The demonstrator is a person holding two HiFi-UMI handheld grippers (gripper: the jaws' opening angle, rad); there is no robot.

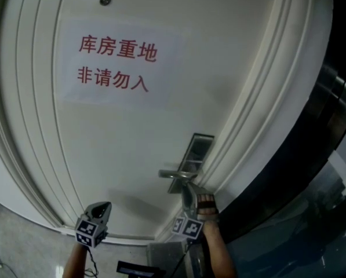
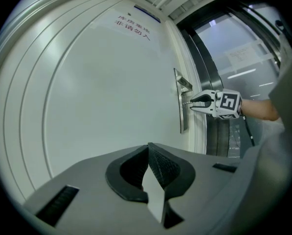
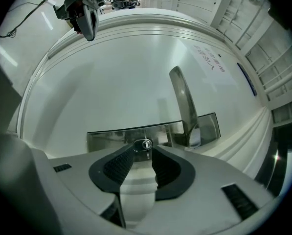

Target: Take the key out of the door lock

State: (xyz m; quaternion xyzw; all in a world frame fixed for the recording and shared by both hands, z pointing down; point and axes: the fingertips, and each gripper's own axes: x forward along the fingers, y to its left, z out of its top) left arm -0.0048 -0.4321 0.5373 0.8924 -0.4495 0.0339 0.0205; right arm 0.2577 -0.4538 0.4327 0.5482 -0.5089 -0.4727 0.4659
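A small silver key [image 3: 146, 145] sticks out of the lock cylinder in a polished metal plate [image 3: 111, 137] on a white door [image 1: 120, 149]. The lever handle [image 3: 184, 102] sits on the same plate beside the key. My right gripper [image 3: 143, 153] points straight at the lock. Its jaws stand open with the key's head between the tips, and the pads do not press on it. From the left gripper view, the right gripper [image 2: 197, 102] is at the plate's edge. My left gripper [image 2: 148, 148] hangs back from the door, shut and empty. The head view shows it low on the left [image 1: 100, 208].
A paper sign [image 1: 115, 62] with red characters is stuck high on the door. Ribbed white frame moulding [image 1: 248, 126] runs along the door's right side, with a dark glass panel [image 1: 312, 172] beyond it. A small round fitting [image 1: 105, 0] sits above the sign.
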